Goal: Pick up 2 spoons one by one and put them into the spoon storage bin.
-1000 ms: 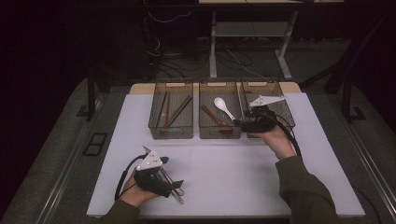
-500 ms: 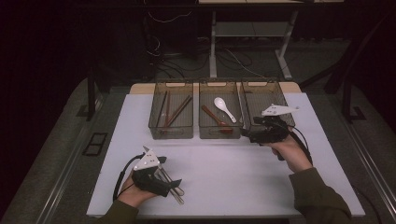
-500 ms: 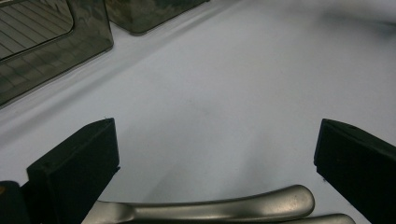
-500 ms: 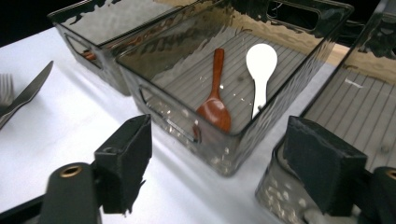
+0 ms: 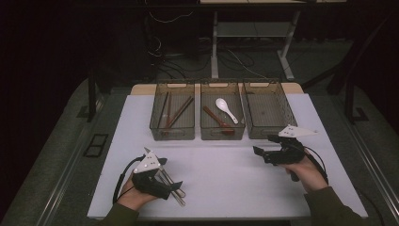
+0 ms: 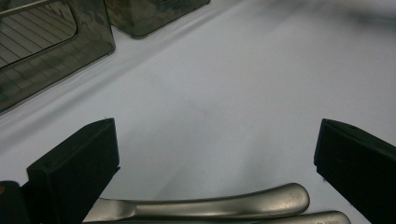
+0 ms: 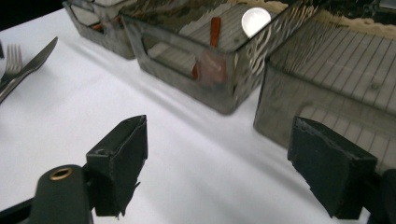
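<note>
Beside my idle, open left gripper (image 5: pixel 171 184), dull steel cutlery (image 5: pixel 170 182) lay unsorted; my right gripper (image 5: pixel 264 151), jaws just opened, held nothing; rightmost smoky plastic bin (image 5: pixel 268 110) remained empty.

Between the jaws of the left gripper (image 6: pixel 217 154), two metal handles (image 6: pixel 205 207) are cut off by the lower edge of the left gripper view, so their working ends are not seen. To the far left of the right gripper's (image 7: pixel 219 163) jaws, a fork (image 7: pixel 10 63) and a knife (image 7: pixel 32 58) are cropped by the picture's edge. Beyond those jaws, a red utensil (image 7: pixel 208 65) is blurred by the middle bin's (image 7: pixel 182 60) rippled wall.
</note>
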